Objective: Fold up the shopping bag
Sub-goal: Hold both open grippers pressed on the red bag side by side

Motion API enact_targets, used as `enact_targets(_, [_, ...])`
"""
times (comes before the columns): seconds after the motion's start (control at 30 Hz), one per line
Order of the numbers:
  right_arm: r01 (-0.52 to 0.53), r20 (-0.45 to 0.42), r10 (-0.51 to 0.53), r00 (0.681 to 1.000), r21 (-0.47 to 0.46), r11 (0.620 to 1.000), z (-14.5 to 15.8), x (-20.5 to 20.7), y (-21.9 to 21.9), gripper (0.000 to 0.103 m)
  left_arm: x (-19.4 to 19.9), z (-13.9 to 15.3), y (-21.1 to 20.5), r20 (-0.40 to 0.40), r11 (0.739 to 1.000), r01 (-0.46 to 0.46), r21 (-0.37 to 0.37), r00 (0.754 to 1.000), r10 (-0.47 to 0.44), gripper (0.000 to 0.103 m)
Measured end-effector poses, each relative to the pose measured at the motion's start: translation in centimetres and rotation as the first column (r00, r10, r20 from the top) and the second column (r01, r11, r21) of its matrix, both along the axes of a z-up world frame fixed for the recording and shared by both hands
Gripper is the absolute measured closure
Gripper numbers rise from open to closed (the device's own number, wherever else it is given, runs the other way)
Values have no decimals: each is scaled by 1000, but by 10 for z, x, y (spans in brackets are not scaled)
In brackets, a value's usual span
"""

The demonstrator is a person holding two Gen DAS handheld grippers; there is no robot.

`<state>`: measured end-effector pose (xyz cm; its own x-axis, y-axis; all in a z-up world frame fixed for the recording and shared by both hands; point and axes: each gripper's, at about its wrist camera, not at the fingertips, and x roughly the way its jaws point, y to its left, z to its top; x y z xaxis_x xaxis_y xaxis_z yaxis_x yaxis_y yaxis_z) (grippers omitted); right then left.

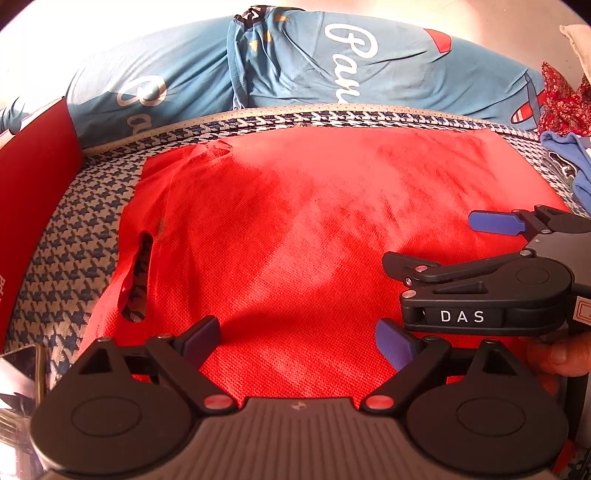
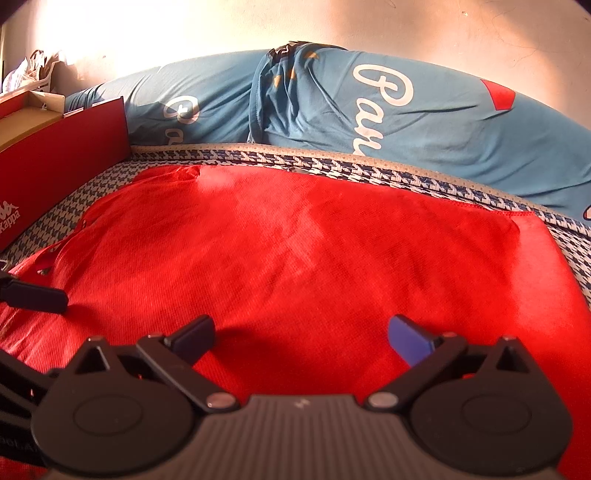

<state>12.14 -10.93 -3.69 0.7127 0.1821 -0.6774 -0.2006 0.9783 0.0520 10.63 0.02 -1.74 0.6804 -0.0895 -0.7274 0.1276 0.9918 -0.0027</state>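
A red shopping bag (image 1: 295, 229) lies flat, long axis sideways, handle slot at its left end. Both open, empty grippers, left (image 1: 295, 343) and right (image 2: 301, 338), hover at the bag's near edge.

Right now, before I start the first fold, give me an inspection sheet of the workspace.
Surface: houndstooth-patterned cover, mostly under the bag.
Job's things: red shopping bag spread flat and unfolded, handle cut-out at its left end.
Clutter: red shoebox at left, blue printed fabric behind, red patterned cloth and blue garment at right.
Grippers: left gripper and right gripper both open over the bag's near edge, holding nothing.
Cables: nothing seen.
Surroundings: pale wall behind, strong sunlight.
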Motion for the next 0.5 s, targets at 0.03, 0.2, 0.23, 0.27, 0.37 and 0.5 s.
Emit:
enact_targets(0.03, [-2,1,2,1000,-2,1000,1,0,0,6,0,0,0,1,1000,0,1,1000,0,12])
enact_targets(0.2, [-31,26,31,999,-9,999,6,-4,4,34,0,1,-4,4,1000,20,0,1000,-20,12])
enact_targets(0.23, [-31,28,31,999,-2,1000,5,-5,3,40,-1,1,-4,6,1000,22,4,1000,-22,12])
enact_targets(0.27, [-28,30,28,999,4,1000,5,-5,2,45,-1,1,-4,6,1000,21,2,1000,-22,12])
enact_targets(0.37, [-26,34,25,999,17,1000,4,-5,1,57,-1,3,-3,7,1000,17,-10,1000,-17,12])
enact_targets(0.5, [-35,14,34,999,48,998,8,-6,-2,73,-4,9,-5,23,999,44,-13,999,-44,16])
